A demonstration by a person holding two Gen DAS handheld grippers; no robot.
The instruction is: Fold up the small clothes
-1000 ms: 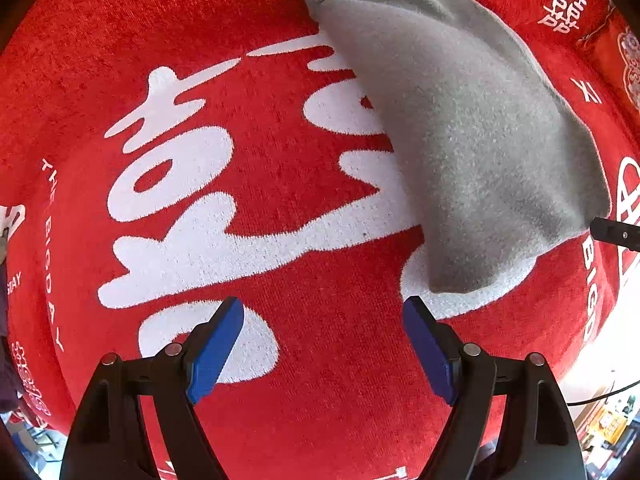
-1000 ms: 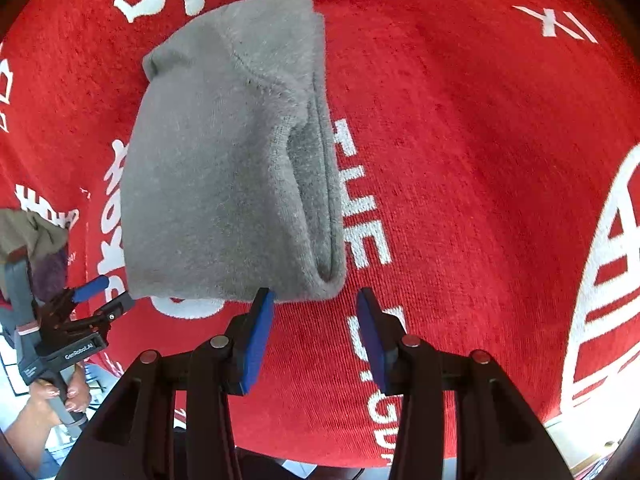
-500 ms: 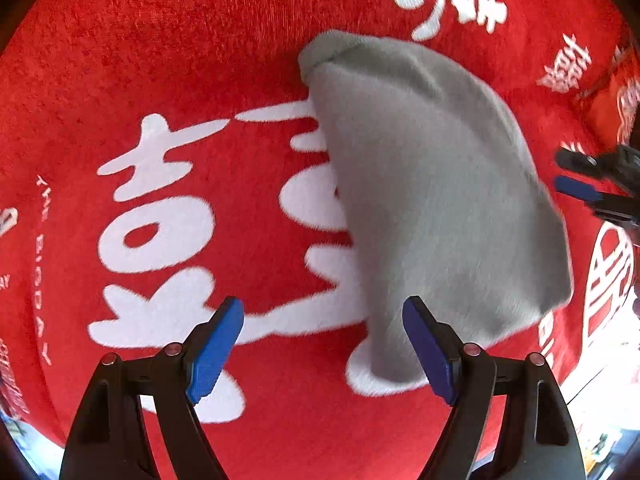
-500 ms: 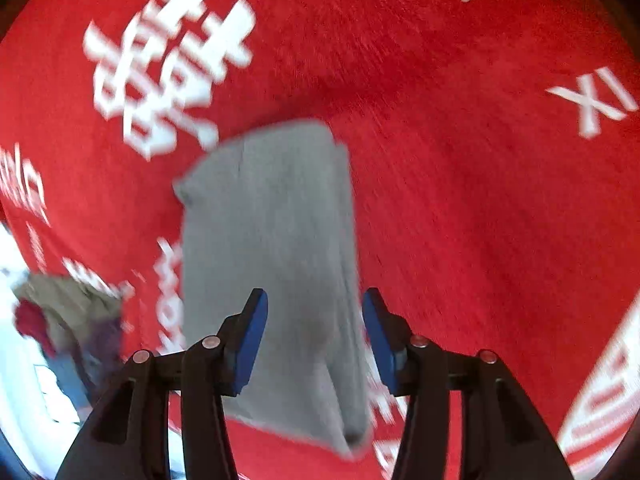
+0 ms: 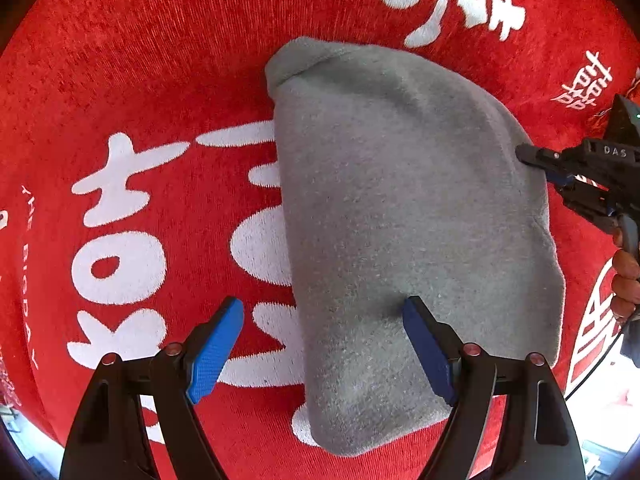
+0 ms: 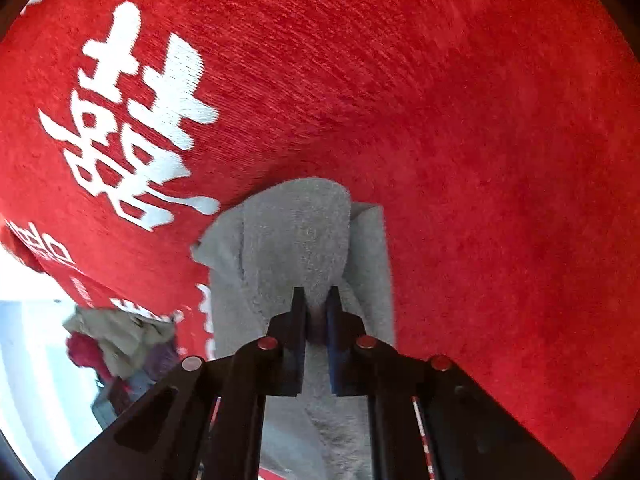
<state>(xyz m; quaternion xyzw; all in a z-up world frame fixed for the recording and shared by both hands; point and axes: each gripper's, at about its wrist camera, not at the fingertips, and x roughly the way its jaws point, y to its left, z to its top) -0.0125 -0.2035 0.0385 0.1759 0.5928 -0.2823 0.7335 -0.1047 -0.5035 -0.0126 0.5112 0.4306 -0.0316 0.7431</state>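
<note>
A pile of crumpled clothes in beige, red and purple lies past the edge of the worktop, low at the left of the right wrist view. Nothing stands between either gripper and the cloth. The worktop is draped in a red plush cover woven with large white Chinese characters; small white Latin letters run along its left rim in the left wrist view, too distorted to read with certainty. "DAS" is printed in white on the body of the right gripper, seen from the left wrist view with the fingers of the person's hand beneath it. The grey fleece garment, folded into a thick rounded wedge, lies flat on the cover over the white characters. The right gripper is clenched on a raised fold of the garment's edge, fleece pinched between its blue pads. The left gripper hangs released, 2 blue pads wide apart, 1 pad above the garment and 1 above the cover.
</note>
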